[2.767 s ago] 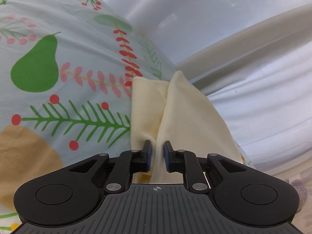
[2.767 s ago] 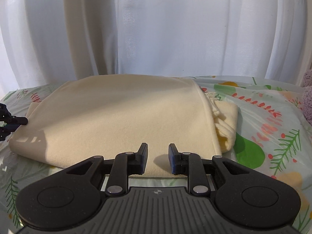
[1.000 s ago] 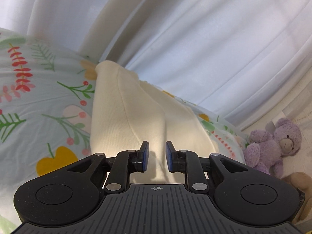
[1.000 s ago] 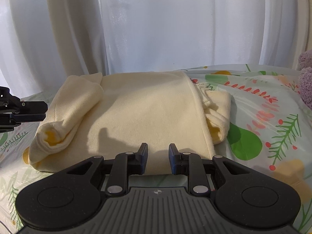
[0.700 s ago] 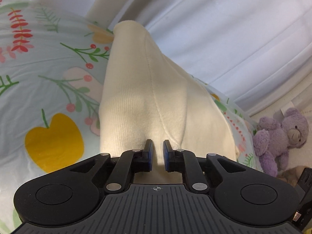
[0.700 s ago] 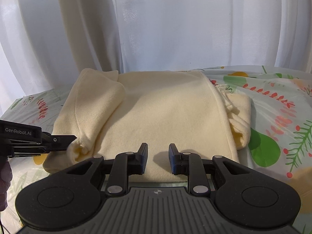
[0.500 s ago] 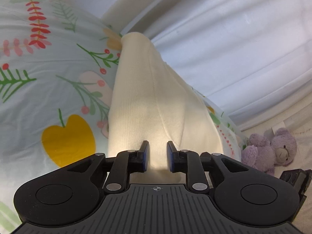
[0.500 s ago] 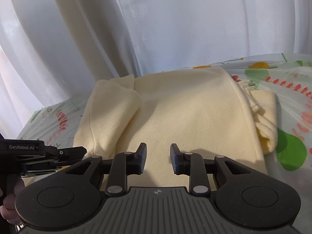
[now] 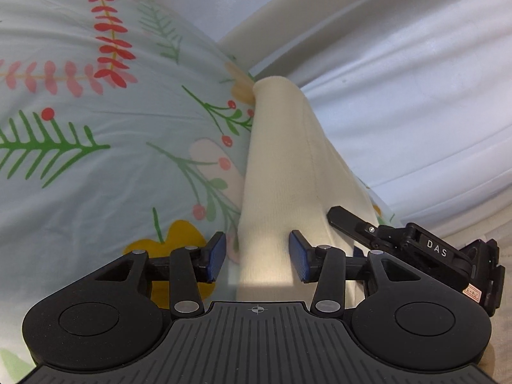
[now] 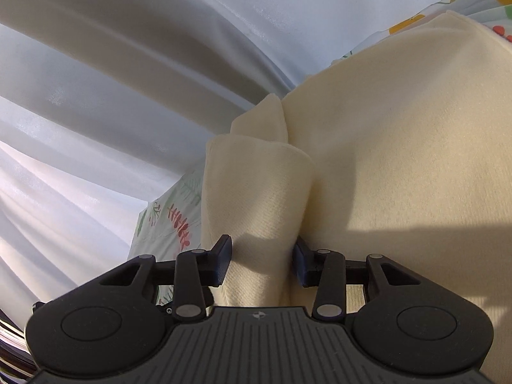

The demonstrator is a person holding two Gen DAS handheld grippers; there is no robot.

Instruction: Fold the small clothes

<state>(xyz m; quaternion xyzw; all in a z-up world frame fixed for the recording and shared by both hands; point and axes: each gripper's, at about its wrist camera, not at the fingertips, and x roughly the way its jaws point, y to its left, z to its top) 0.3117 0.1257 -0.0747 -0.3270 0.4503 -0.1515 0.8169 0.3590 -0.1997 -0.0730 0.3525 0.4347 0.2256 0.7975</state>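
Both the left tongs (image 9: 257, 257) and right tongs (image 10: 262, 260) stand spread astride the cream garment's (image 10: 400, 147) folded-over flap (image 9: 288, 172) near the bed's (image 9: 96, 128) curtain-side edge, seemingly placed to take or settle that fold.

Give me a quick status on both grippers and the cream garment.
Left gripper open, astride folded cream garment. Right gripper open around same fold. Nothing in the way.
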